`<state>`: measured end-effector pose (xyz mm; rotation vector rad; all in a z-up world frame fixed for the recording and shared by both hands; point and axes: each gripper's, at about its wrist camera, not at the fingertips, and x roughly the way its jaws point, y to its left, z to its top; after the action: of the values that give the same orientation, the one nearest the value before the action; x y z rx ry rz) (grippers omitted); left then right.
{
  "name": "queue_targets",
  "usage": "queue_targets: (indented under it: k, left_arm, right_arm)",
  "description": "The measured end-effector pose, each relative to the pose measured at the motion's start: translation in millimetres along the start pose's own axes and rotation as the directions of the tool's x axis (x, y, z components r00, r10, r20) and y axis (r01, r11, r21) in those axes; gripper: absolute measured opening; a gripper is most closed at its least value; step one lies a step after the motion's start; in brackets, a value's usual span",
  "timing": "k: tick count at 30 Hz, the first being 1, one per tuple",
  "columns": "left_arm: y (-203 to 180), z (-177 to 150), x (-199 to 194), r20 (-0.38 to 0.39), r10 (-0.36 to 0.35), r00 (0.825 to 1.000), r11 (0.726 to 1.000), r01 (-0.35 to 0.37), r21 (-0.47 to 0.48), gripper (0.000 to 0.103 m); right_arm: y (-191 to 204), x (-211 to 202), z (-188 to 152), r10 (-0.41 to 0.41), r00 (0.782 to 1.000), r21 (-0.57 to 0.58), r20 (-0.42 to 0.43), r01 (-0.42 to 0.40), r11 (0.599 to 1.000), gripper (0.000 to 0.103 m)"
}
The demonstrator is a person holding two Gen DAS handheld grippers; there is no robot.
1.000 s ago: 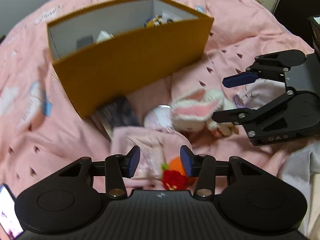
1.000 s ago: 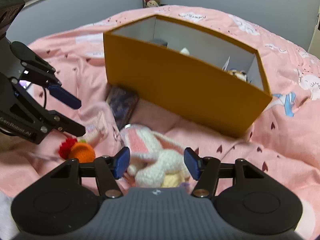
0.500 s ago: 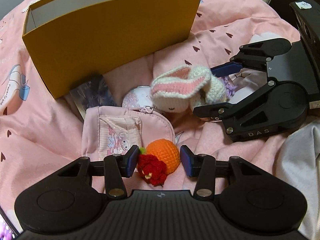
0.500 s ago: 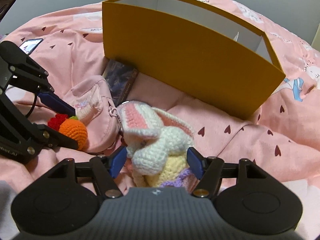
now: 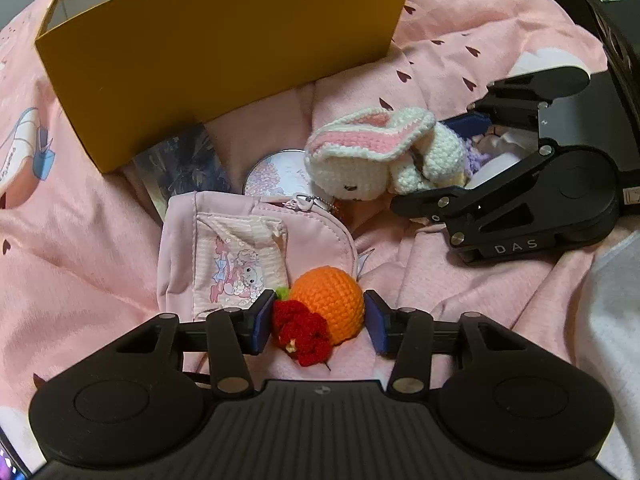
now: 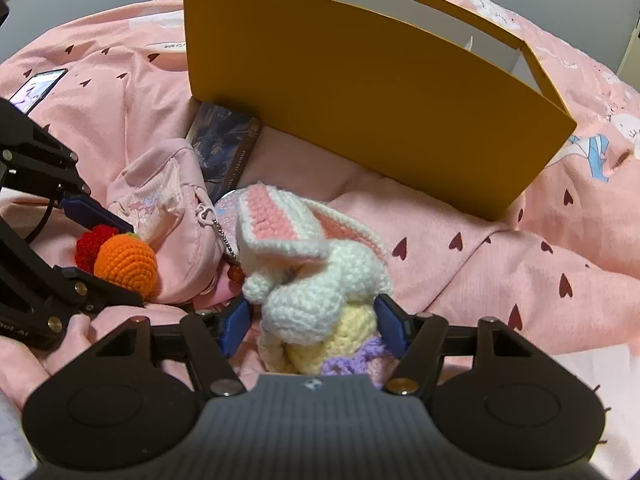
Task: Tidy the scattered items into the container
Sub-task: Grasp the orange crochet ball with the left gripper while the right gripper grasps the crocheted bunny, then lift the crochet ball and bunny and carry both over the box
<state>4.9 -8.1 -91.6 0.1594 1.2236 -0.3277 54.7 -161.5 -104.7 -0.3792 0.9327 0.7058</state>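
Observation:
A yellow box (image 5: 208, 52) stands on the pink bedspread, also in the right wrist view (image 6: 372, 92). My left gripper (image 5: 318, 322) is open around a crocheted orange-and-red toy (image 5: 326, 308), its pads at either side of it; the toy also shows in the right wrist view (image 6: 124, 264). My right gripper (image 6: 314, 326) is open around a crocheted white bunny (image 6: 316, 276), which lies on the bed; it also shows in the left wrist view (image 5: 368, 156). A pink pouch (image 5: 240, 252) lies beside both toys.
A dark card pack (image 5: 180, 168) and a round pink mirror (image 5: 276, 176) lie against the box front. A phone (image 6: 36, 88) lies at the far left of the bedspread. White cloth (image 5: 616, 344) lies at the right.
Both grippers have dropped toward the bed and moved forward. The orange toy now sits between my left pads and the bunny between my right pads.

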Motion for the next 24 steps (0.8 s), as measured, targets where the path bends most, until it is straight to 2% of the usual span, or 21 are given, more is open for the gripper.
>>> queue_targets:
  k: [13,17,24]
  left_arm:
    - [15,-3,-18,0.067,-0.027,0.997,0.997,0.033,-0.076,0.052]
    - [17,0,-23,0.075,-0.054,0.996,0.992,0.062,-0.113,0.052]
    - [19,4,-40,0.135,-0.060,0.989,0.985,0.080,-0.152,0.052]
  right_arm:
    - [-5,-9,-1,0.030,0.999,0.055,0.019,-0.031,0.998,0.057]
    - [-3,-15,-1,0.036,0.999,0.050,0.028,-0.038,0.998,0.054]
    - [-6,-30,3,0.068,0.996,0.080,0.058,-0.072,0.994,0.052]
